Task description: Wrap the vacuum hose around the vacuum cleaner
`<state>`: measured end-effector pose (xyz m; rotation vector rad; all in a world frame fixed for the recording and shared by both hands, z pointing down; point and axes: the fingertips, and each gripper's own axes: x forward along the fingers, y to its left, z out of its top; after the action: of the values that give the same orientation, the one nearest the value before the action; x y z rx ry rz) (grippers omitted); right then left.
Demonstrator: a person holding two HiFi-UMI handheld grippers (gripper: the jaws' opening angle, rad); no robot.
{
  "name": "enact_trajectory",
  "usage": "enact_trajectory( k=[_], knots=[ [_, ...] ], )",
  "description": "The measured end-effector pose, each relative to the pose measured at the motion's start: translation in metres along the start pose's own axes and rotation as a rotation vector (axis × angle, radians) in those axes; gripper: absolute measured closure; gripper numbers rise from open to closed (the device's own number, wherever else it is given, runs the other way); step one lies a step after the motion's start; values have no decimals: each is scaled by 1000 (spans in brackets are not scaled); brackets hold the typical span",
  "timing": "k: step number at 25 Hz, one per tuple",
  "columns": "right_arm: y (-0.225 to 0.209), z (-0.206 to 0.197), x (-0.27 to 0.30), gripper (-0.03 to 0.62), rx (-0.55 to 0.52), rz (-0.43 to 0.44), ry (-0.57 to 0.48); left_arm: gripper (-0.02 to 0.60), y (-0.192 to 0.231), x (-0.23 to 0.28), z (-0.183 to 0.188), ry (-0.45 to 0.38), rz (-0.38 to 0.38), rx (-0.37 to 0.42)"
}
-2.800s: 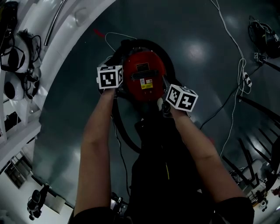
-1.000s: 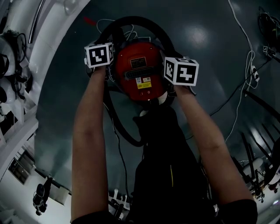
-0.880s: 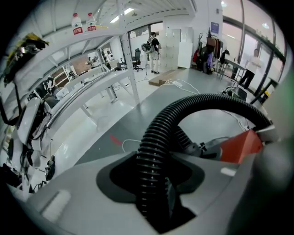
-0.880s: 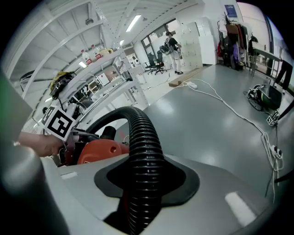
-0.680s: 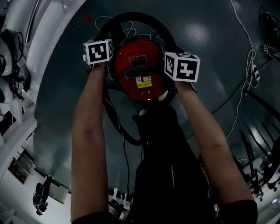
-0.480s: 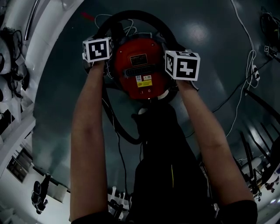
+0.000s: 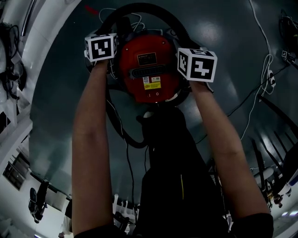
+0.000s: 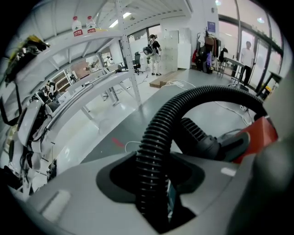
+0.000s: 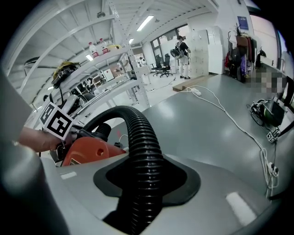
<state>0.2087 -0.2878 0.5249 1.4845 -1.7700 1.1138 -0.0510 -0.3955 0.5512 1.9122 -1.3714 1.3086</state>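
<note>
In the head view a red vacuum cleaner (image 7: 149, 65) stands on the dark floor. The black ribbed vacuum hose (image 7: 139, 9) arcs round its far side and loops down on the left (image 7: 116, 125). The marker cubes of both grippers flank the vacuum, left (image 7: 100, 46) and right (image 7: 196, 64). My left gripper (image 8: 154, 183) is shut on the hose (image 8: 161, 133), beside the red body (image 8: 257, 137). My right gripper (image 9: 144, 188) has just been opening its jaws; the hose (image 9: 142, 137) still sits snugly between them.
A white curved rack (image 7: 42, 42) borders the floor at the left. White cables (image 7: 260, 69) and dark cable bundles (image 7: 284, 28) lie at the right. Thin wires (image 7: 128, 172) trail near the person's dark clothing. Far off, a person (image 8: 154, 48) stands by lockers.
Both grippers have moved from the vacuum's near side to its flanks, carrying the hose loop up round its far side. Over the last second the hands barely shift.
</note>
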Motion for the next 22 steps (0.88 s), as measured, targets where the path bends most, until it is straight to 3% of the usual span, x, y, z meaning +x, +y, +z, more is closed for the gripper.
enact_trajectory(
  k=[7, 16, 22],
  knots=[
    [3, 10, 12, 402, -15, 15, 3, 399, 7, 17, -11, 78, 9, -40],
    [-5, 4, 19, 408, -43, -18, 40, 424, 1, 36, -19, 147, -3, 133],
    [-14, -2, 25, 414, -82, -25, 67, 425, -11, 54, -29, 146, -55, 121]
  ],
)
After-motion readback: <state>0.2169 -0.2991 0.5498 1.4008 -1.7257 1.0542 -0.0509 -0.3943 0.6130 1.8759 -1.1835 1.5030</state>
